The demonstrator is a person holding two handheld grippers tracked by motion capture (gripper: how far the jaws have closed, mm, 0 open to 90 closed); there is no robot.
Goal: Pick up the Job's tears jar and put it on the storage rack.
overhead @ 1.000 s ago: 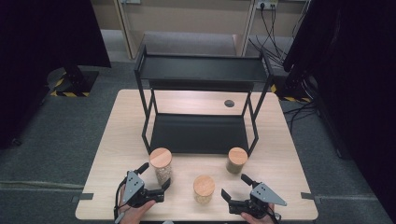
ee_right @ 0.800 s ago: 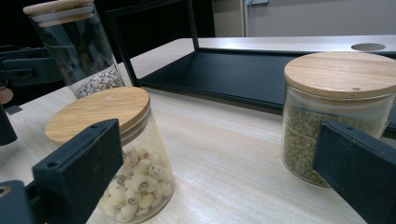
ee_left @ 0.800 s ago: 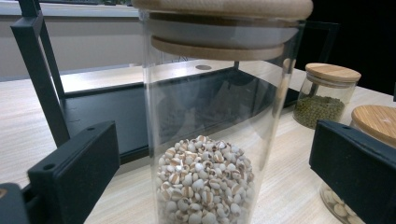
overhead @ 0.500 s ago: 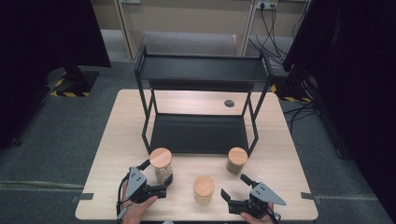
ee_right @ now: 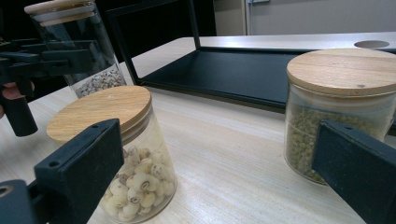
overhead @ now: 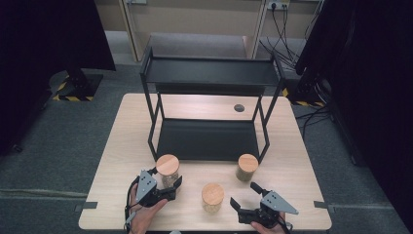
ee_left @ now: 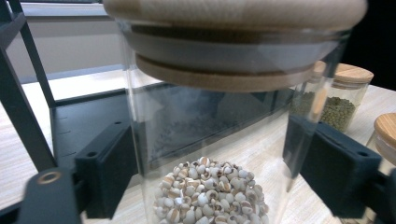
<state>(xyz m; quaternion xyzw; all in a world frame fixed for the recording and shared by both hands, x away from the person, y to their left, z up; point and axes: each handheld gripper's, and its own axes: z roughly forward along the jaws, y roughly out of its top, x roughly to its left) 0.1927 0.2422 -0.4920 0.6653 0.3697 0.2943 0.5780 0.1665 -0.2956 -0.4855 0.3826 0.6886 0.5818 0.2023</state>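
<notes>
A tall glass jar (overhead: pixel 167 165) with a wooden lid and small pale grains (ee_left: pixel 205 191) stands at the table's front left. My left gripper (overhead: pixel 168 178) has just been closing, and its jaws now press on the jar's glass sides (ee_left: pixel 215 140). A low jar of white beans (overhead: pixel 213 194) stands at front centre, and a jar of green beans (overhead: pixel 247 163) sits right of it. My right gripper (overhead: pixel 243 193) rests open near the front edge, nothing between its jaws. The right gripper view has the white-bean jar (ee_right: pixel 112 140) and the green-bean jar (ee_right: pixel 341 107) just ahead.
A black two-shelf metal rack (overhead: pixel 209 141) stands across the middle of the wooden table (overhead: pixel 292 146), just behind the jars. A round hole (overhead: pixel 238 107) sits in the tabletop behind it. Dark curtains and cables surround the table.
My left gripper has slid forward around the tall jar and its jaws have closed onto the glass. The right gripper and the other two jars have stayed put.
</notes>
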